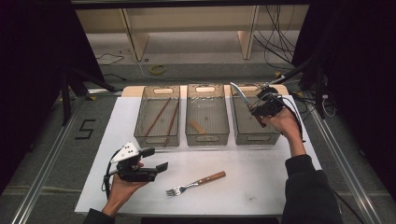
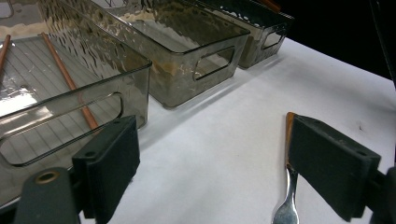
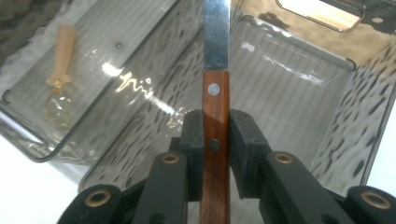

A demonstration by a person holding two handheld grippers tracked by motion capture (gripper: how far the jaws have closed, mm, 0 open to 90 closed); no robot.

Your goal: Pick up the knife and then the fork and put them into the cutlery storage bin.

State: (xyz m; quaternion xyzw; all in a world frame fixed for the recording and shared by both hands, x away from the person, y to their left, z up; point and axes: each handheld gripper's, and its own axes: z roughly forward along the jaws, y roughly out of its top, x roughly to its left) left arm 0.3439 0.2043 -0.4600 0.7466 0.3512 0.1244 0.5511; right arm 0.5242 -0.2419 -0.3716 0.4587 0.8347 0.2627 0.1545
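Observation:
My right gripper (image 1: 258, 108) is shut on the wooden handle of a knife (image 1: 240, 93), held above the right clear bin (image 1: 256, 138) with the blade pointing up and to the left. In the right gripper view the pads (image 3: 245, 140) press both sides of the knife handle (image 3: 215, 112) over that bin's ribbed floor (image 3: 299, 88). A fork (image 1: 196, 183) with a wooden handle lies on the white table top near the front. My left gripper (image 1: 156, 159) stands open to the left of it; the fork (image 2: 289, 186) shows by its right pad, with nothing between the jaws (image 2: 219, 172).
Three clear bins stand in a row at the back. The left bin (image 1: 157, 138) holds two long wooden chopsticks (image 1: 161, 116). The middle bin (image 1: 207, 138) holds a light wooden utensil (image 1: 197, 127). White table top (image 1: 261, 172) lies between the bins and the front edge.

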